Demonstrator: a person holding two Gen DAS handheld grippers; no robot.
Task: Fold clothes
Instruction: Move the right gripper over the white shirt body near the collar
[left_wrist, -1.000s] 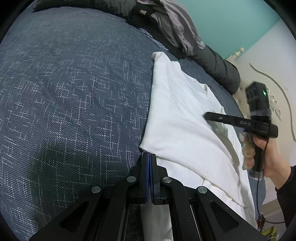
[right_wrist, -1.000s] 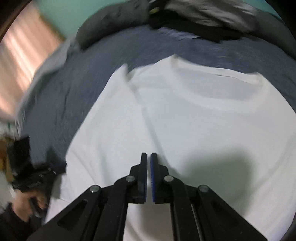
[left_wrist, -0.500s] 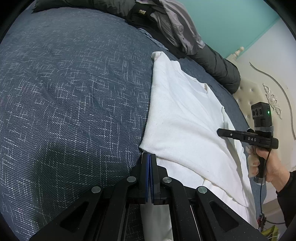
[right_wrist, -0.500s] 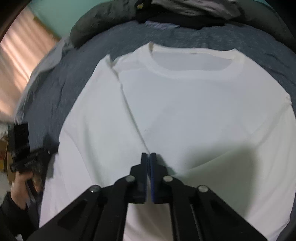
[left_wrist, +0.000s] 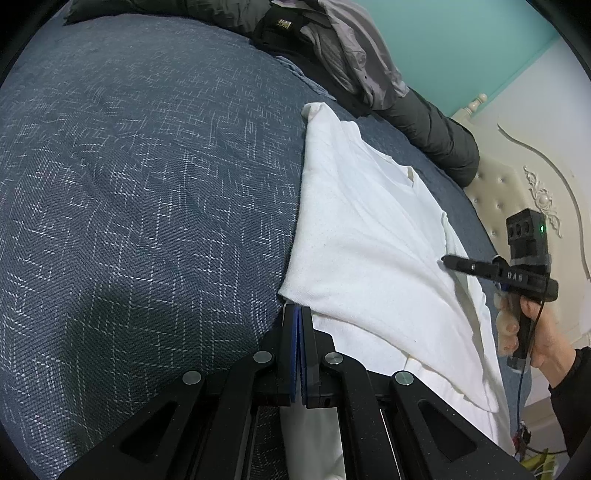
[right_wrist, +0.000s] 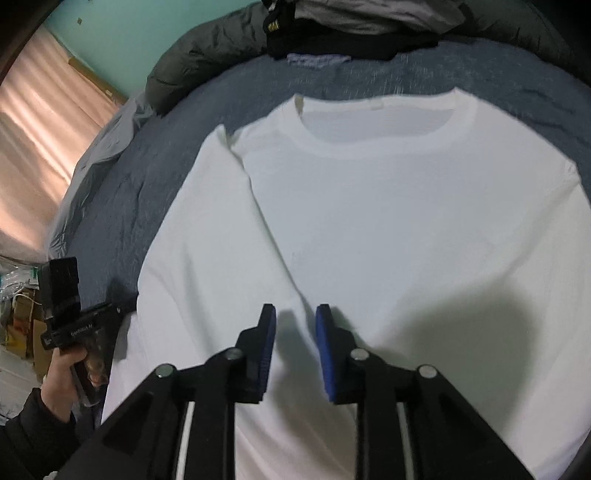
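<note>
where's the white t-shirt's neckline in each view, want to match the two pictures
Left wrist view: the neckline sits right of centre in the upper half, seen edge-on, on the white t-shirt.
Right wrist view: the neckline curves across the upper middle, facing the camera.
Shared landmark: the dark clothes pile at the bed's far edge, beyond the collar in both.

Left tool (left_wrist: 298, 314) clamped tight — right tool (right_wrist: 295, 314) opening.

Black left gripper (left_wrist: 298, 314), blue pads, silver screws, black sleeve (left_wrist: 569, 387)
</note>
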